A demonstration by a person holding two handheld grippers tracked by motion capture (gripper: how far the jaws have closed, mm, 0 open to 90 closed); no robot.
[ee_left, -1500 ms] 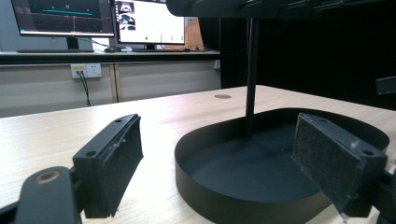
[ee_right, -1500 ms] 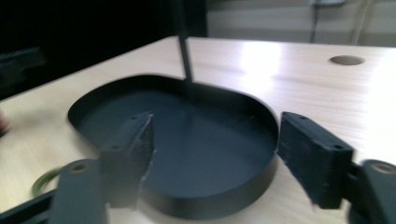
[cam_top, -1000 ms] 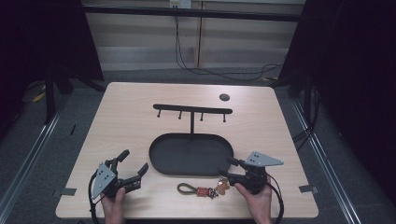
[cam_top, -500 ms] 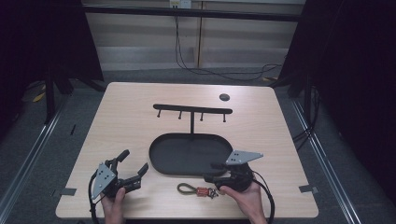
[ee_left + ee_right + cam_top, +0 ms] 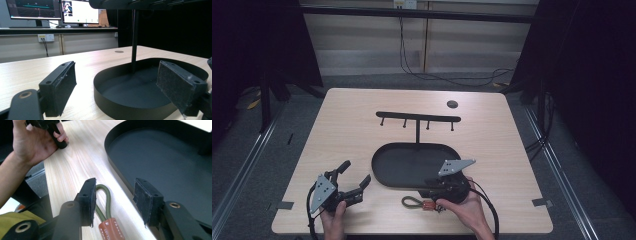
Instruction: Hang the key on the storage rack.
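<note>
My right gripper has its fingers wide apart and holds nothing; the keychain lies flat on the desk between those fingers, nearer one pad. Not grasped yet, so the pick and everything after it is left, I'd judge. It is an olive cord loop with a brown leather tab. Just beyond the fingers sits the matte black oval tray with the hook stand. My left gripper rests on the desk, fingers wide, empty.
</note>
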